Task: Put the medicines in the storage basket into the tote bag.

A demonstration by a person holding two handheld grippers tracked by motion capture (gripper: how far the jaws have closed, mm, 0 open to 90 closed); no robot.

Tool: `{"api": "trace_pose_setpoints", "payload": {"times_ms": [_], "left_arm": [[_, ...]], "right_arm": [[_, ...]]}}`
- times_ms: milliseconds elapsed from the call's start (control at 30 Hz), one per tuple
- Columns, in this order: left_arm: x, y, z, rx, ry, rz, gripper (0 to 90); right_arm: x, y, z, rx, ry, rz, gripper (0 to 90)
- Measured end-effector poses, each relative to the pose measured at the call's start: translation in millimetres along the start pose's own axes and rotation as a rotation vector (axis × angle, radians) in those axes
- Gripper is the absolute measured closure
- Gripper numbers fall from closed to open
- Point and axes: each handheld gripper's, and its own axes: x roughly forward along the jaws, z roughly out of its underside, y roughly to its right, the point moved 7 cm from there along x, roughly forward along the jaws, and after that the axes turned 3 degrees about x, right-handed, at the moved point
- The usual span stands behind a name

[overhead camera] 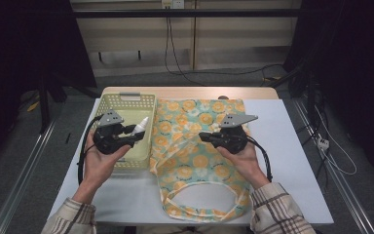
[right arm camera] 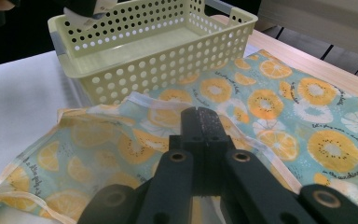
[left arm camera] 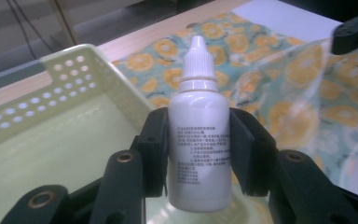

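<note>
Two black fingers (left arm camera: 156,149) clamp a white dropper bottle (left arm camera: 199,135) at the centre of the left gripper view, one on each side of its printed label, cap pointing up. Behind it, at the left of the frame, is the pale green perforated basket (left arm camera: 42,88); at the upper right lies the orange-slice print cloth (left arm camera: 270,70).

In the right gripper view, the right gripper (right arm camera: 200,126) has its jaws pressed together with nothing between them, low in the centre of the frame over the cloth (right arm camera: 307,102). The basket (right arm camera: 168,70) fills the upper left.

In the high view, the left gripper (overhead camera: 135,136) holds the bottle (overhead camera: 141,126) over the basket (overhead camera: 126,100), left of centre. The right gripper (overhead camera: 203,137) hovers over the cloth (overhead camera: 195,161) at centre, on the white table (overhead camera: 292,161).
</note>
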Motion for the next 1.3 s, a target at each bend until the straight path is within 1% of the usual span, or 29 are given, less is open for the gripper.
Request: {"api": "trace_pose_setpoints", "payload": {"times_ms": [233, 333, 367, 433, 500, 533, 567, 600, 633, 700, 833, 867, 900, 933, 1000, 1033, 1067, 1100, 1133, 1167, 1200, 1233, 1300], "left_arm": [[7.8, 33.7, -6.0, 0.039, 0.012, 0.062, 60.3], [11.1, 46.0, -6.6, 0.048, 0.004, 0.076, 60.3], [12.0, 50.9, -7.1, 0.048, 0.009, 0.088, 60.3], [11.7, 59.9, -8.3, 0.064, 0.015, 0.104, 60.3], [12.2, 69.7, -8.9, 0.072, 0.024, 0.129, 60.3], [13.1, 74.4, -8.6, 0.087, 0.021, 0.137, 60.3], [14.6, 79.9, -7.8, 0.089, 0.018, 0.146, 60.3], [16.5, 84.4, -6.9, 0.101, 0.012, 0.152, 60.3], [18.9, 89.6, -5.6, 0.11, 0.004, 0.168, 60.3], [24.3, 98.6, -2.4, 0.127, -0.012, 0.181, 60.3], [36.8, 112.6, 2.8, 0.147, -0.032, 0.219, 60.3], [42.0, 116.6, 4.6, 0.153, -0.037, 0.23, 60.3], [45.0, 118.3, 5.7, 0.156, -0.047, 0.221, 60.3], [51.0, 121.0, 7.3, 0.166, -0.055, 0.24, 60.3], [59.7, 122.9, 7.7, 0.194, -0.057, 0.244, 60.3], [64.2, 123.0, 8.3, 0.193, -0.069, 0.252, 60.3], [69.0, 122.8, 8.8, 0.187, -0.077, 0.252, 60.2], [73.2, 122.6, 9.6, 0.193, -0.091, 0.247, 60.3], [78.1, 123.8, 9.6, 0.188, -0.088, 0.251, 60.3], [81.3, 123.5, 9.8, 0.195, -0.098, 0.247, 60.3], [85.1, 123.7, 9.1, 0.188, -0.086, 0.249, 60.2], [90.1, 123.5, 8.5, 0.173, -0.087, 0.248, 60.2], [97.8, 123.9, 8.3, 0.164, -0.084, 0.242, 60.3]], "right_arm": [[-2.3, -0.3, -0.4, -0.001, 0.001, 0.007, 90.0], [-1.7, 0.0, 0.0, 0.001, 0.0, 0.005, 90.0], [-2.0, 0.8, -0.3, 0.002, 0.002, 0.005, 90.0], [-2.1, 1.9, -0.3, 0.003, 0.004, 0.004, 90.0], [-1.5, 3.3, 0.0, 0.009, 0.004, 0.004, 90.0], [-0.9, 3.6, 0.0, 0.008, 0.003, 0.004, 90.0], [-0.5, 3.5, -0.1, 0.008, 0.003, 0.003, 90.0], [-0.4, 3.2, -0.1, 0.008, 0.003, 0.001, 90.0], [-0.7, 3.0, -0.2, 0.003, 0.002, 0.0, 90.0], [-2.2, 2.8, -1.1, -0.002, 0.003, 0.003, 90.0], [-6.0, 4.8, -3.0, 0.003, 0.013, 0.008, 90.0], [-6.2, 5.1, -3.0, 0.002, 0.014, 0.009, 90.0], [-6.4, 5.2, -3.0, 0.003, 0.014, 0.01, 90.0], [-6.4, 5.0, -3.0, 0.003, 0.014, 0.01, 90.0], [-7.0, 5.0, -3.3, 0.0, 0.013, 0.014, 90.0], [-7.5, 5.4, -3.5, -0.003, 0.014, 0.016, 90.0], [-8.5, 6.2, -3.8, -0.001, 0.016, 0.02, 90.0], [-9.4, 6.9, -4.1, 0.004, 0.02, 0.018, 90.0], [-10.2, 7.6, -4.2, 0.005, 0.022, 0.02, 90.0], [-10.6, 7.9, -4.3, 0.005, 0.023, 0.021, 90.0], [-10.8, 8.0, -4.3, 0.003, 0.022, 0.02, 90.0], [-10.9, 7.7, -4.5, 0.004, 0.023, 0.02, 90.0], [-11.4, 7.2, -4.6, 0.001, 0.021, 0.021, 90.0]]}}
